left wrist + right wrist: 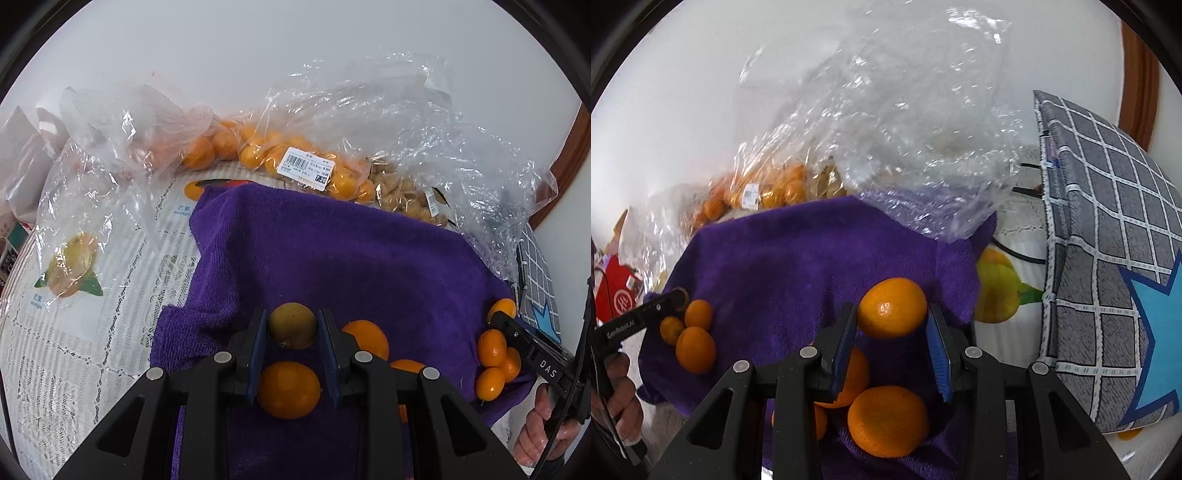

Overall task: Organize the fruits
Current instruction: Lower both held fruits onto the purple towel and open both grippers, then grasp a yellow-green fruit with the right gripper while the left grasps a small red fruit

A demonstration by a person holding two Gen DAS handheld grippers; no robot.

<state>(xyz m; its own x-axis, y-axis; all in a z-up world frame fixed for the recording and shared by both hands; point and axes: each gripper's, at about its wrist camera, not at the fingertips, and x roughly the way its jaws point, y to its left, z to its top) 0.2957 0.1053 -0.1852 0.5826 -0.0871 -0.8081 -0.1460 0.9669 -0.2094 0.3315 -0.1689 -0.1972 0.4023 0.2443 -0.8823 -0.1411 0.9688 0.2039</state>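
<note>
My left gripper (291, 325) is shut on a small brownish-green fruit (292, 325) just above the purple towel (332, 251). An orange kumquat (289, 390) lies under its jaws. My right gripper (892, 314) is shut on an orange mandarin (892, 308) over the same towel (798, 258). Two more mandarins (888, 421) lie below it, and three kumquats (694, 339) sit at the towel's left near the left gripper's tip (677, 295). In the left view several kumquats (493, 350) cluster by the right gripper's tip (496, 319).
Clear plastic bags of oranges (295, 158) and of beige nuts (406, 195) lie behind the towel, with crumpled empty bags (886, 129) around. A grey checked box (1108, 258) stands at the right. A white lace tablecloth (74, 350) covers the table.
</note>
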